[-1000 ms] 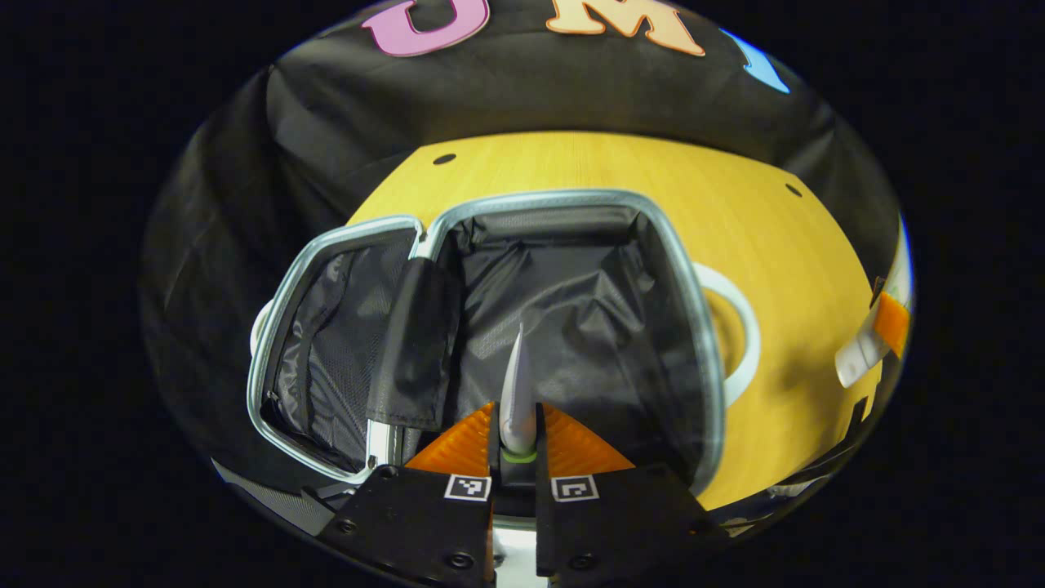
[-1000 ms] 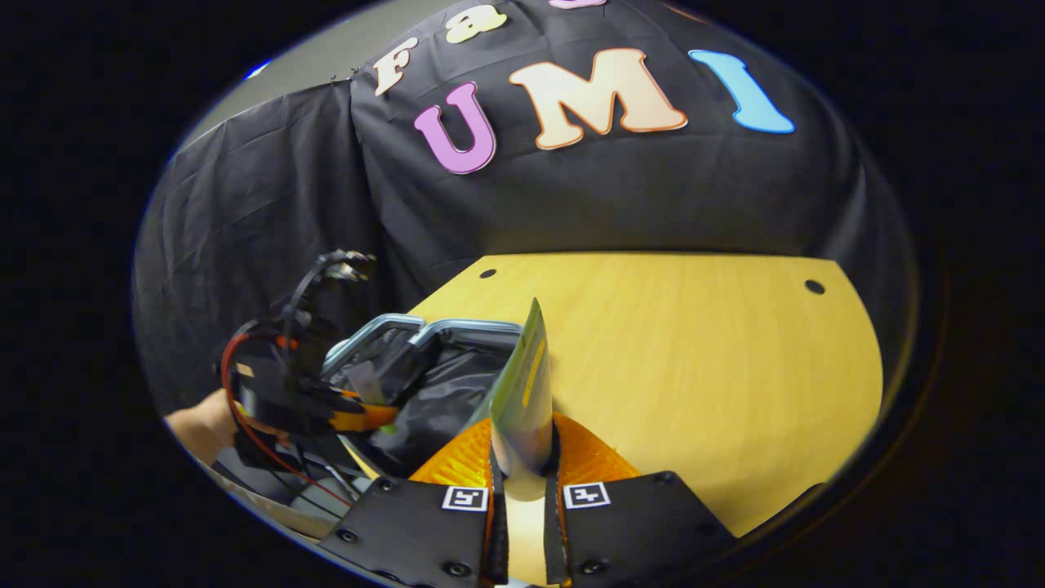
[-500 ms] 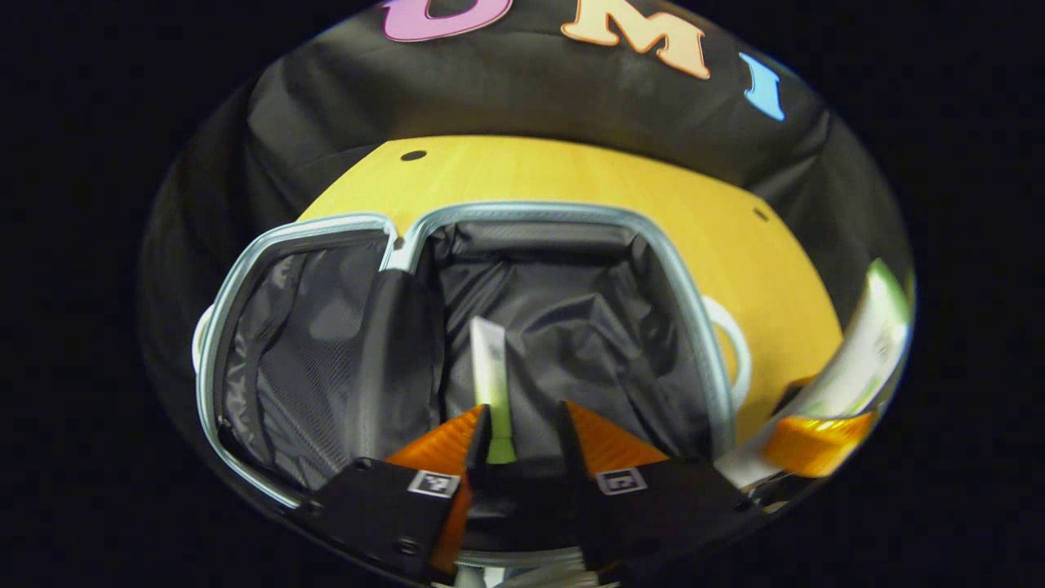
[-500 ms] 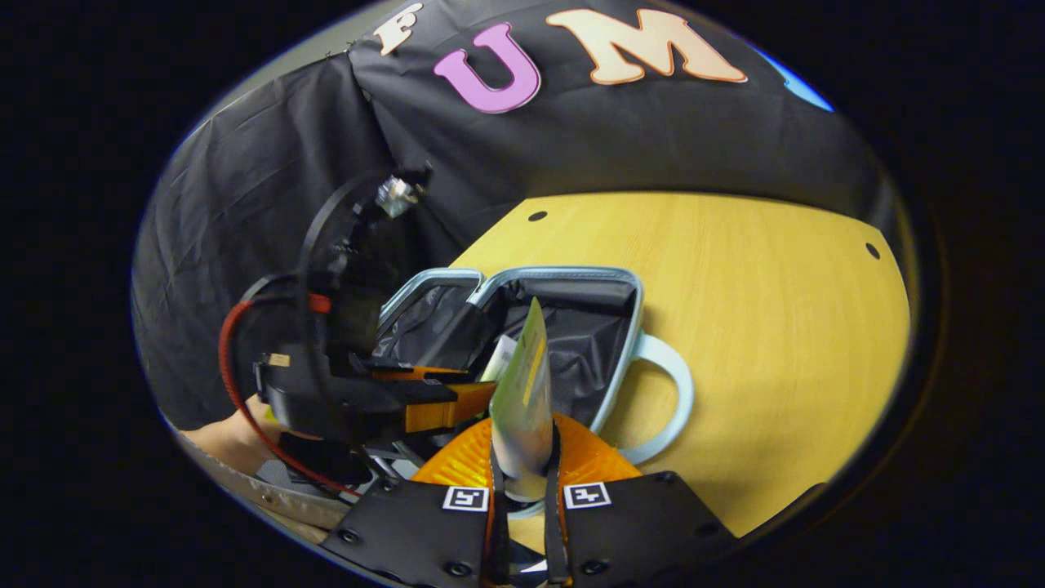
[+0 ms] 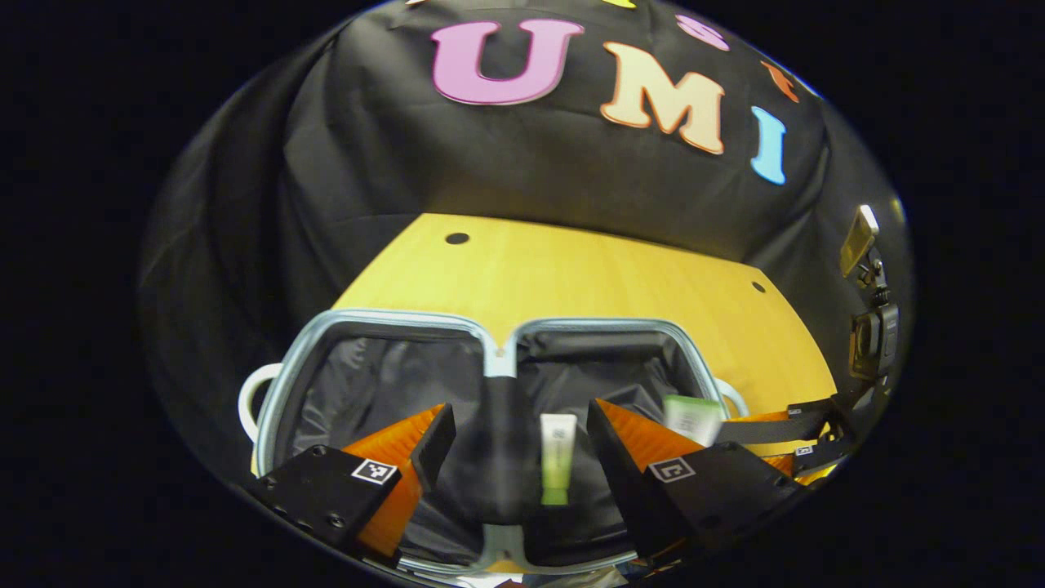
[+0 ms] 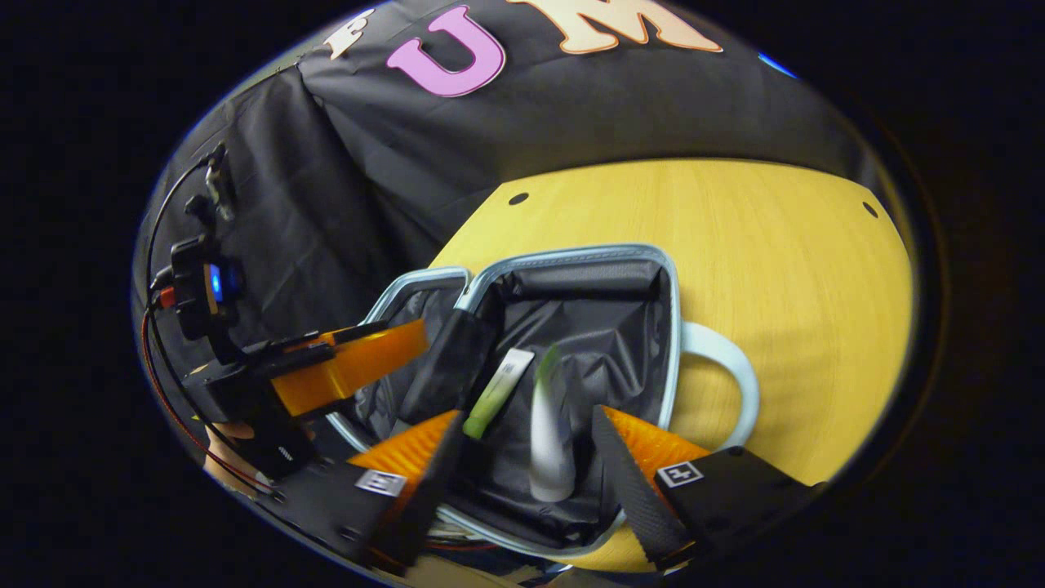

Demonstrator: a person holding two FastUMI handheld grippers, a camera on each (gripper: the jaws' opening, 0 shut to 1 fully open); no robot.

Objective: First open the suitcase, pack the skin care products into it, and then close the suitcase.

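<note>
In the left gripper view, the left tongs (image 5: 514, 445) stand spread wide at the bottom of the frame, released and empty. Between them, low centre, a white-and-green tube (image 5: 557, 459) lies on the black lining of the open suitcase (image 5: 498, 359), its long axis running straight up the frame, green cap toward the tongs. At lower right a second tube (image 5: 690, 418) shows blurred beside the right tongs (image 5: 804, 445).

In the right gripper view, the right tongs (image 6: 526, 453) are also spread and hold nothing. The second tube (image 6: 549, 441) sits between the fingers but touches neither, long axis nearly vertical, its narrow green end pointing up the frame; whether it has landed on the lining I cannot tell. The first tube (image 6: 498, 382) lies just left, slanting upward to the right, green cap lower left. The left tongs (image 6: 351, 367) hover at mid left, over the suitcase's (image 6: 571, 255) left half. The handle (image 6: 727, 367) rests on the yellow table (image 6: 735, 229).

Both tubes appear packed; closing comes next, and the left tongs look nearer the lid half.
</note>
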